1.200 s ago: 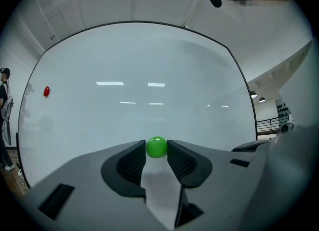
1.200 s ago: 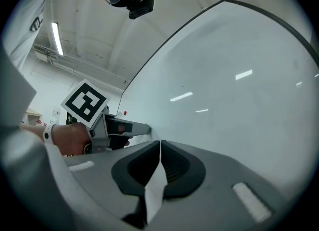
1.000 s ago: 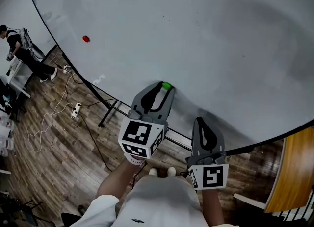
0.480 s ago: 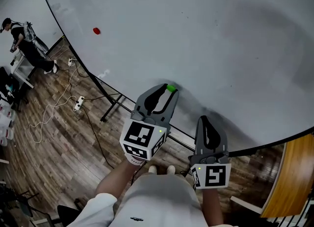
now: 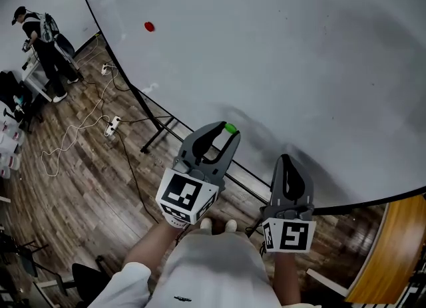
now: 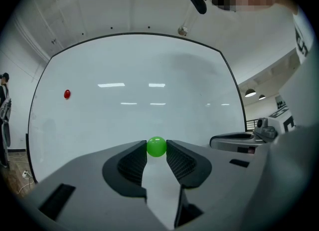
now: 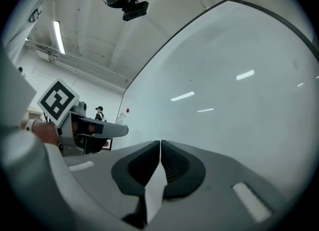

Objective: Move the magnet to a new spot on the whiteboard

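Observation:
A small green ball magnet (image 5: 230, 128) sits pinched between the tips of my left gripper (image 5: 225, 134), which is shut on it close in front of the lower part of the whiteboard (image 5: 286, 40). In the left gripper view the green magnet (image 6: 156, 146) fills the gap between both pads of the left gripper (image 6: 156, 151), with the whiteboard (image 6: 149, 70) behind; I cannot tell whether it touches the board. My right gripper (image 5: 287, 172) hangs to the right near the board's bottom edge. The right gripper (image 7: 160, 144) is shut with nothing in it.
A red magnet (image 5: 149, 26) sticks to the board far to the upper left, the same red magnet (image 6: 67, 94) showing at the left. A person (image 5: 41, 37) stands at the far left. Cables and a power strip (image 5: 113, 126) lie on the wooden floor by the board's stand (image 5: 158, 137). A wooden tabletop (image 5: 389, 247) is at lower right.
My left gripper has shifted a little right and down along the board's lower part with the green magnet still in it. The right gripper has kept its place.

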### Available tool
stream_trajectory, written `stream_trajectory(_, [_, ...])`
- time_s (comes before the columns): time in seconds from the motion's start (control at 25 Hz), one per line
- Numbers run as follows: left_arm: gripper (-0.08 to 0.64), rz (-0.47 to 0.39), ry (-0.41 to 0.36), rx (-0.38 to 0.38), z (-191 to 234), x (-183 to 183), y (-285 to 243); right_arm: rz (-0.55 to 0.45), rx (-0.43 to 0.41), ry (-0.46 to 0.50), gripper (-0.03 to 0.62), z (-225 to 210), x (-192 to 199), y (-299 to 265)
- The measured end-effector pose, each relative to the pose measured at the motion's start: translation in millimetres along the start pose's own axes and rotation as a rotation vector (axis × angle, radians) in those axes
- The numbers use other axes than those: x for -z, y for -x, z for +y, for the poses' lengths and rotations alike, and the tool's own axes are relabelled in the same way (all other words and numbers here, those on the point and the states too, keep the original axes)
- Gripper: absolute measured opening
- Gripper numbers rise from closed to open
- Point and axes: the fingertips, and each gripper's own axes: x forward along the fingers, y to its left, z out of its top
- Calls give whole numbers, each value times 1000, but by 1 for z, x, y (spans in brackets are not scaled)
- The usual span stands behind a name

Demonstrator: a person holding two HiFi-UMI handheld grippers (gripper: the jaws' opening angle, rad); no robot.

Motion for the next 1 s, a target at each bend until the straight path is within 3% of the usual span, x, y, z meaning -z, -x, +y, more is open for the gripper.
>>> stream_trajectory(0.84, [123,0,37,-107,19,16,69,-13,-46,-34,8,31,3,2])
stream_trajectory(1.0, [123,11,53,-115,28,26,63,-3,-50,-33,8,33,8,-5])
